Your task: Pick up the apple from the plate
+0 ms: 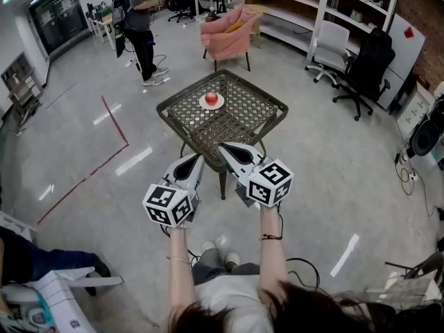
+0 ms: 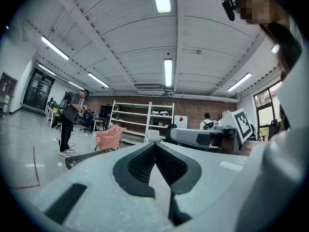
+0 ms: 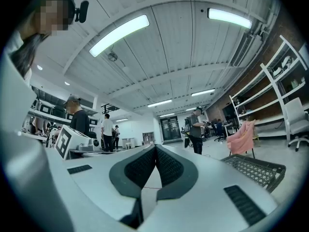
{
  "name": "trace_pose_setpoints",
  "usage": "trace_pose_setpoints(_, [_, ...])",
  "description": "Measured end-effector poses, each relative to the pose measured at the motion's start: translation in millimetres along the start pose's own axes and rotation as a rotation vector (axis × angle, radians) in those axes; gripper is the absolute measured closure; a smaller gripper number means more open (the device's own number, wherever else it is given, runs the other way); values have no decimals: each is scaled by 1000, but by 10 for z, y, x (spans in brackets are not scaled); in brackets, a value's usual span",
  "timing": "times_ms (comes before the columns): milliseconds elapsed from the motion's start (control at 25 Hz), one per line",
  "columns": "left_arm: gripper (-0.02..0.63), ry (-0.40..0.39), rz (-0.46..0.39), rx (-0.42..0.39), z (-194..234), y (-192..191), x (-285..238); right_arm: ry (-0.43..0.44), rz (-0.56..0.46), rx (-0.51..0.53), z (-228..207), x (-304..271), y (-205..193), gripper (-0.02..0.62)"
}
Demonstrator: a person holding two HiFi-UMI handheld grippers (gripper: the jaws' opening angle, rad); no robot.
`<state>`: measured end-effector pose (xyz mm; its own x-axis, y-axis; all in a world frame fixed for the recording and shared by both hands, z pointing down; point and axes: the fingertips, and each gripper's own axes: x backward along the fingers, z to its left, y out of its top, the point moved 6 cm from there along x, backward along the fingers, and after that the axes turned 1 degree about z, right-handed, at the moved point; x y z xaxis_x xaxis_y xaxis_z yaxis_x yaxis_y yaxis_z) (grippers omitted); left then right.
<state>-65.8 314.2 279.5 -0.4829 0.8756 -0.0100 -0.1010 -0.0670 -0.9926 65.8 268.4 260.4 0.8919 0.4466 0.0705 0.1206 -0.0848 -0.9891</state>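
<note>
A red apple [image 1: 211, 98] sits on a small white plate [image 1: 202, 104] at the far side of a square wicker-topped table [image 1: 243, 120]. Both grippers are held level in front of the table's near edge, well short of the apple. On the left gripper [image 1: 198, 159] the jaws are shut with nothing between them, and its pads [image 2: 145, 164] meet at the tip. The right gripper [image 1: 223, 147] is likewise shut and empty, with its pads [image 3: 166, 166] touching. Neither gripper view shows the apple; only the table's edge [image 3: 253, 168] appears there.
A pink armchair [image 1: 229, 30] stands behind the table. A person [image 1: 141, 26] stands at the back left, near red floor tape [image 1: 114, 120]. Office chairs [image 1: 333, 47] and white shelving [image 1: 305, 5] line the right. Cables [image 1: 406, 172] lie on the floor at right.
</note>
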Motion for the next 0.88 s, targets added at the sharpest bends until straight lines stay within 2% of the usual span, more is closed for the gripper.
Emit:
trace_pose_setpoints(360, [594, 31, 23, 20, 56, 10, 6, -13, -6, -46, -102, -26, 25, 586])
trace_pose_setpoints(560, [595, 29, 41, 30, 309, -51, -93, -29, -2, -69, -228, -241, -75, 586])
trace_pose_setpoints(880, [595, -11, 68, 48, 766, -111, -537, -69, 25, -94, -638, -635, -202, 586])
